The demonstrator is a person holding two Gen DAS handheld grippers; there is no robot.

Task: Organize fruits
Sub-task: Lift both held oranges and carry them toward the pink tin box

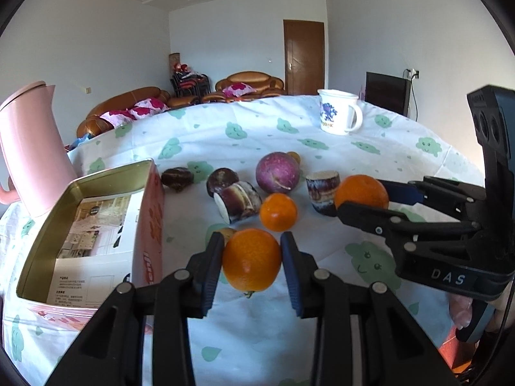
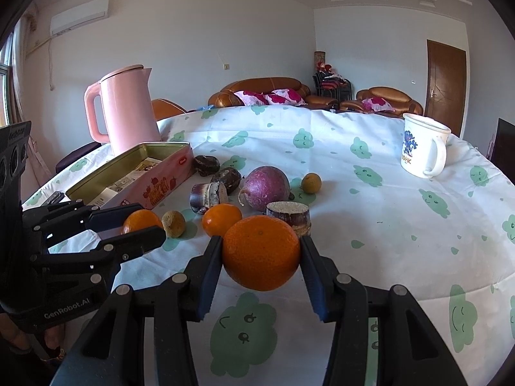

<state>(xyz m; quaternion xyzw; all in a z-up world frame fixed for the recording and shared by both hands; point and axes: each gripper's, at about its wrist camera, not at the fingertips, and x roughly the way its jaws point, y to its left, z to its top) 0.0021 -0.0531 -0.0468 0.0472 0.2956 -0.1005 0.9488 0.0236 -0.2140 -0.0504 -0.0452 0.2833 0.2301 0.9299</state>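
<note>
A: How are the fruits seen?

B: A smooth orange is clamped between the left gripper pads at lower centre. A bigger orange is pinched by the right gripper, also lower centre. Both are round, so no long axis can be told.

A: And the loose ones?

B: A third orange is seen at mid-frame, a purple round fruit just behind it. A cane piece is lying on its side, cut face toward lower left.

A: The setting?

B: A white cloth with green clouds is spread over the table. An open tin is placed at lower left, a pink kettle behind it, a mug at upper right. Brown sofas are seen against white walls.
</note>
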